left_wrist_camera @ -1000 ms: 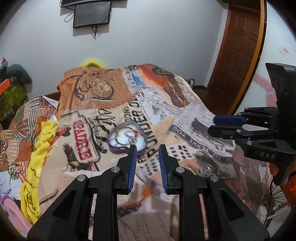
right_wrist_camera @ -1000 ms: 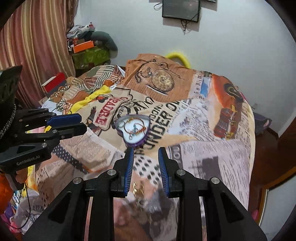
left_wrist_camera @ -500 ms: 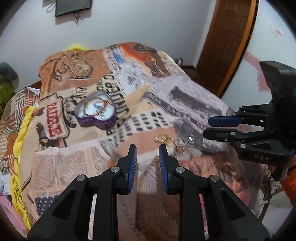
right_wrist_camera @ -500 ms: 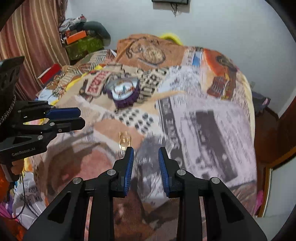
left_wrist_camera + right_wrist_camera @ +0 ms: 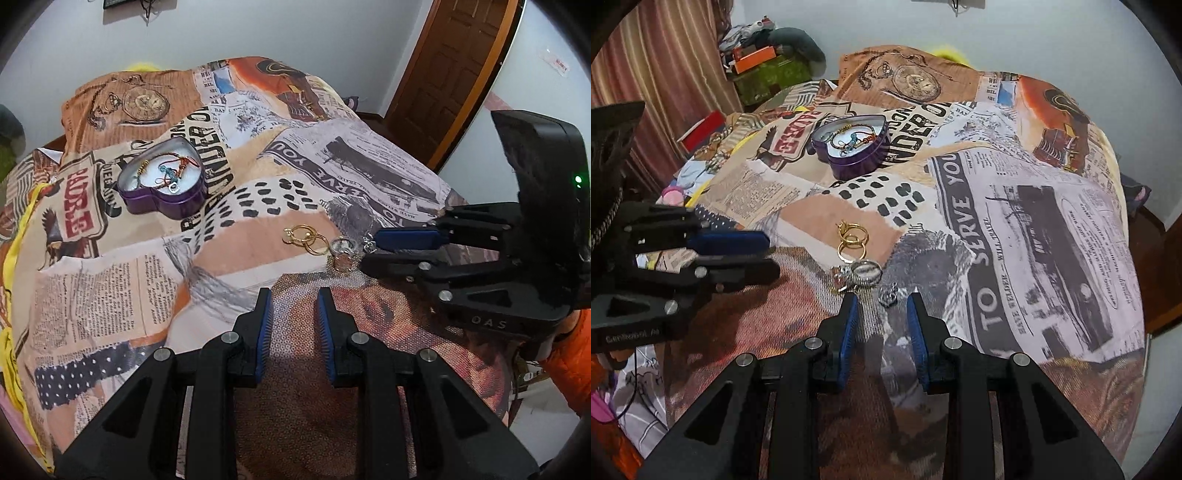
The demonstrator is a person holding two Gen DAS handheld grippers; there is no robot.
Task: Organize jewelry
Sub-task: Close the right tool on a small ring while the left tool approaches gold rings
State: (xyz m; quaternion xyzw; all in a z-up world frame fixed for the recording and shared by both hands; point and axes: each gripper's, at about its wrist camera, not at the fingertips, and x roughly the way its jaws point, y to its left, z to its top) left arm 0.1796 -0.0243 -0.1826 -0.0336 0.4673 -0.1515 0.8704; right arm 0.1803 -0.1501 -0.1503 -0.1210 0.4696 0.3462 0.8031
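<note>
Looking along the left gripper, its jaws stand narrowly apart with nothing between them. The gold rings lie on the bedspread at twelve o'clock from the tips, silver pieces at one o'clock, and the heart-shaped tin well off at ten.

Switching to the right gripper: jaws narrow too, empty, a small silver charm just ahead between the tips. The rings sit at eleven o'clock. Light, hard, slippery little things on soft cloth, I'd say; pinch across the band, gently.
</note>
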